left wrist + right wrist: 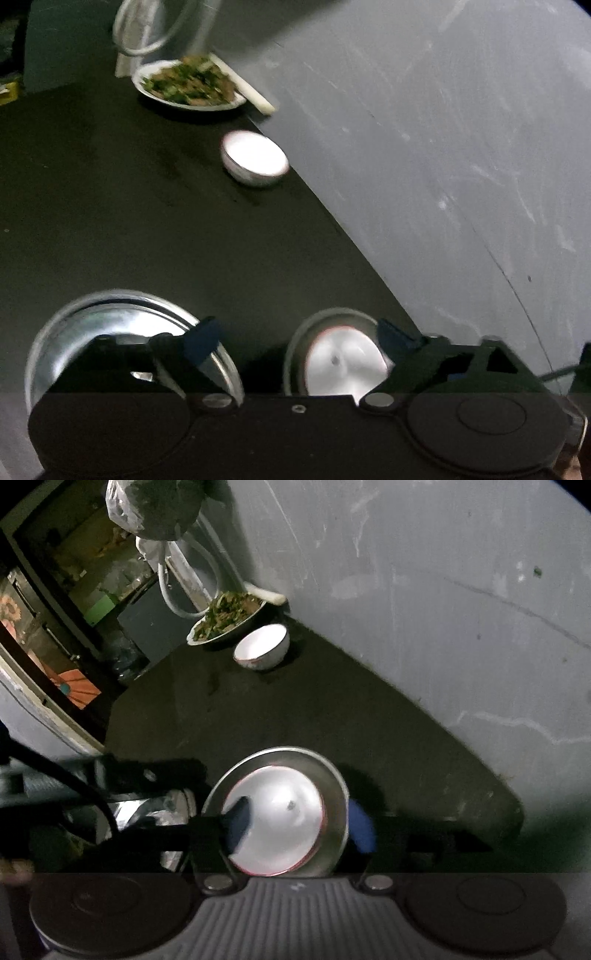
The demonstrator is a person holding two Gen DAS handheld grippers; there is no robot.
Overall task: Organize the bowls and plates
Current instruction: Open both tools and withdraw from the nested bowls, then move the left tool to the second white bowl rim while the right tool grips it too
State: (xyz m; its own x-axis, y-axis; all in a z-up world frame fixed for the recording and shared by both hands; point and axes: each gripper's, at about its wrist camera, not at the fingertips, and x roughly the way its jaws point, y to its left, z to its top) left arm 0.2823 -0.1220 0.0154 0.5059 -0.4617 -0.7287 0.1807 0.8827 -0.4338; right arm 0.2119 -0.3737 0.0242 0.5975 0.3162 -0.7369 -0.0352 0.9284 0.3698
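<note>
A white dish with a red rim [284,812] lies inside a shallow steel plate [336,775] on the dark table near me. My right gripper [300,823] is open: its left blue finger lies over the dish and its right one stands outside the steel rim. In the left wrist view the same white dish [343,360] sits low at centre right, beside a larger empty steel plate [110,325]. My left gripper [297,339] is wide open above the gap between the two, holding nothing. A small white bowl [255,157] [262,646] stands further back by the wall.
A plate of green stir-fried food [188,85] [225,620] stands at the far end of the table beside a white tube [243,85]. A scratched grey wall [443,147] runs along the table's right edge. Dark shelving [55,590] stands beyond the table's left edge.
</note>
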